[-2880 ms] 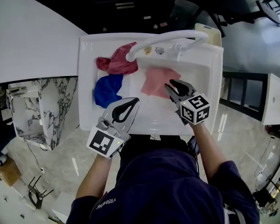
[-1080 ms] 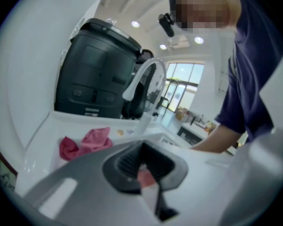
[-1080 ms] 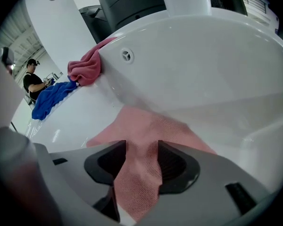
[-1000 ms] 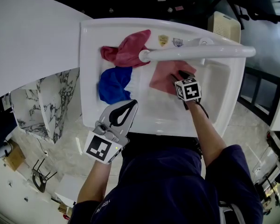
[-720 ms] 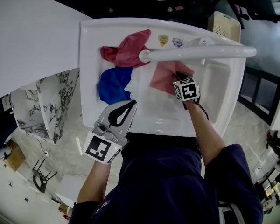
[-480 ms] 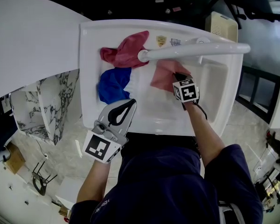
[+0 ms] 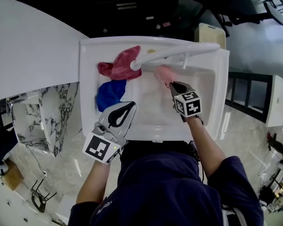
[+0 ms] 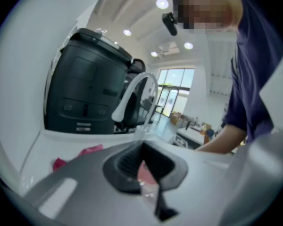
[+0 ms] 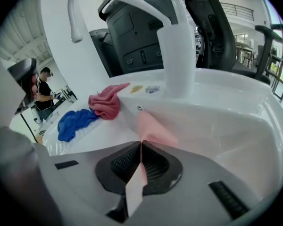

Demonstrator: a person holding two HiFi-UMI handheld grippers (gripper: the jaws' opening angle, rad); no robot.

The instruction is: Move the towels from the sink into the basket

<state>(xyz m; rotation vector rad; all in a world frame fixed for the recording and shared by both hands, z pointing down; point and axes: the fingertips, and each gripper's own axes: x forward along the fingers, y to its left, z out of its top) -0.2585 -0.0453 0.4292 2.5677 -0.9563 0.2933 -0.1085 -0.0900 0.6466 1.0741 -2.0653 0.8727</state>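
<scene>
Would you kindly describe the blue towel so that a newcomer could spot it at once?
Start at the white sink. Two crumpled towels lie at its left side. The blue towel lies nearer the front edge than the dark red towel and is the only blue one.

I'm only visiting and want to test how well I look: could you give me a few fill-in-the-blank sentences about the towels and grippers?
1. The right gripper holds the pink towel over the ___.
2. With the red towel and the blue towel, that makes ___ towels in all.
3. The left gripper holds ___.
Missing words: sink; three; nothing.
</scene>
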